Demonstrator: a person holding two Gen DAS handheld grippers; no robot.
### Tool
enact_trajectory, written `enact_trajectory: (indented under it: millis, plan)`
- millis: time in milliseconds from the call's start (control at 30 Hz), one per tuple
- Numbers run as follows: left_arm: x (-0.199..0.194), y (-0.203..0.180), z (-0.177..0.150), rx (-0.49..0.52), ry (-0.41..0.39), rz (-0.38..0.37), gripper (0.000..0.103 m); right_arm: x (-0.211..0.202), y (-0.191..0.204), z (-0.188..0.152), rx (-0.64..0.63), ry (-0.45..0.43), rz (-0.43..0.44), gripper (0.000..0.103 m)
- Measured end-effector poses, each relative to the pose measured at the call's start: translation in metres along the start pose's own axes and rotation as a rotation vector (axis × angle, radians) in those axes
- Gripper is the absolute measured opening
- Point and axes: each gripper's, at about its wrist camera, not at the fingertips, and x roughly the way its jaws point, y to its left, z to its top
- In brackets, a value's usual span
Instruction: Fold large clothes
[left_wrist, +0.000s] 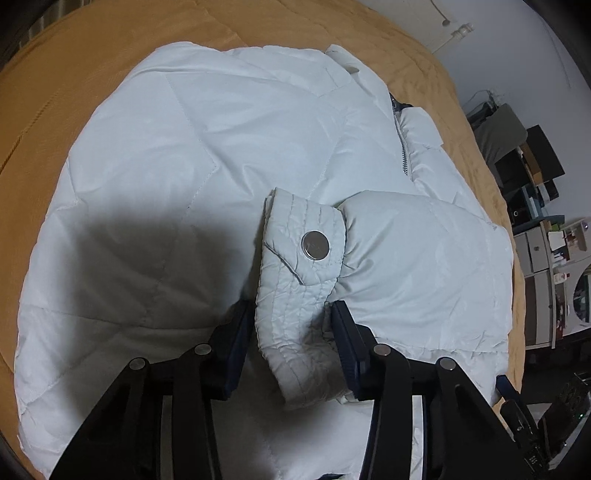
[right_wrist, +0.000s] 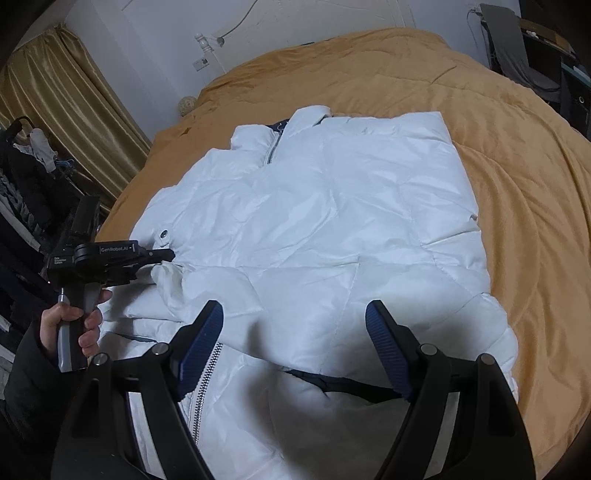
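A white puffer jacket (right_wrist: 332, 206) lies flat on the orange bedspread (right_wrist: 517, 166), collar and zipper at the far end. It also shows in the left wrist view (left_wrist: 184, 166). My left gripper (left_wrist: 291, 314) is shut on the sleeve cuff (left_wrist: 295, 280), which has a silver snap button (left_wrist: 315, 245); the sleeve is folded over the jacket body. In the right wrist view the left gripper (right_wrist: 162, 254) shows at the jacket's left edge. My right gripper (right_wrist: 293, 314) is open and empty, hovering above the jacket's near hem.
The orange bedspread (left_wrist: 55, 74) surrounds the jacket. Shelves and clutter (left_wrist: 546, 229) stand to the right of the bed. Gold curtains (right_wrist: 74, 103) and hanging clothes (right_wrist: 29, 166) are on the left. A white wall (right_wrist: 295, 22) is behind the bed.
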Motion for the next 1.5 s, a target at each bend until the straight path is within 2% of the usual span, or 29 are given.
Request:
enact_trajectory:
  millis: [67, 167, 233, 300, 367, 433, 500, 600, 700, 733, 767, 867, 900, 1000, 1100, 1200, 1300, 1333, 1400, 1500]
  plan:
    - [0.003, 0.002, 0.000, 0.004, -0.007, 0.009, 0.043, 0.000, -0.003, -0.001, 0.015, -0.001, -0.009, 0.080]
    - [0.002, 0.000, -0.002, 0.032, -0.036, 0.049, 0.045, -0.013, -0.001, 0.002, 0.011, -0.060, -0.010, 0.080]
    - [0.000, -0.001, -0.007, 0.035, -0.040, 0.051, 0.046, -0.014, 0.003, 0.004, -0.029, -0.086, -0.076, 0.080]
    - [-0.012, 0.003, -0.012, 0.026, -0.051, 0.051, 0.046, 0.011, 0.004, 0.002, -0.110, -0.002, -0.204, 0.080]
    - [-0.033, 0.009, -0.015, 0.032, -0.094, 0.120, 0.045, 0.040, -0.002, -0.006, -0.154, 0.067, -0.291, 0.080]
    - [-0.062, 0.011, -0.017, 0.026, -0.172, 0.180, 0.044, 0.050, -0.009, -0.010, -0.132, 0.071, -0.287, 0.080]
    - [-0.082, -0.001, -0.020, 0.058, -0.224, 0.173, 0.044, 0.048, -0.010, -0.007, -0.123, 0.073, -0.284, 0.081]
    - [-0.088, -0.054, -0.032, 0.214, -0.257, 0.143, 0.044, 0.043, -0.014, -0.004, -0.099, 0.071, -0.267, 0.081]
    - [-0.068, -0.094, -0.040, 0.337, -0.221, 0.107, 0.051, 0.031, -0.019, -0.002, -0.074, 0.053, -0.238, 0.081]
    - [-0.053, -0.100, -0.040, 0.355, -0.190, 0.094, 0.060, 0.024, -0.019, 0.000, -0.062, 0.036, -0.226, 0.081]
    - [-0.037, -0.100, -0.040, 0.352, -0.156, 0.096, 0.066, 0.015, -0.020, 0.002, -0.048, 0.012, -0.213, 0.081]
    - [0.006, -0.086, -0.038, 0.312, -0.078, 0.185, 0.067, -0.007, -0.026, 0.021, -0.016, -0.060, -0.209, 0.082]
    - [0.013, -0.080, -0.039, 0.309, -0.077, 0.179, 0.068, -0.007, -0.029, 0.032, -0.014, -0.060, -0.227, 0.083]
    - [0.015, -0.078, -0.044, 0.317, -0.109, 0.173, 0.071, 0.019, -0.040, 0.067, -0.042, -0.005, -0.280, 0.087]
    - [0.021, -0.085, -0.049, 0.365, -0.084, 0.203, 0.085, 0.058, -0.051, 0.097, -0.011, 0.041, -0.310, 0.087]
    - [0.023, -0.087, -0.054, 0.379, -0.083, 0.200, 0.086, 0.089, -0.066, 0.129, 0.030, 0.053, -0.357, 0.087]
    - [0.026, -0.084, -0.053, 0.397, -0.092, 0.171, 0.086, 0.110, -0.080, 0.160, 0.058, 0.085, -0.365, 0.087]
    - [0.023, -0.080, -0.056, 0.400, -0.096, 0.162, 0.087, 0.112, -0.084, 0.167, 0.080, 0.092, -0.362, 0.087]
    - [0.021, -0.077, -0.059, 0.396, -0.096, 0.149, 0.087, 0.096, -0.084, 0.171, 0.137, 0.054, -0.335, 0.086]
    - [0.015, -0.071, -0.063, 0.385, -0.110, 0.126, 0.087, 0.059, -0.055, 0.156, 0.095, -0.010, -0.214, 0.086]
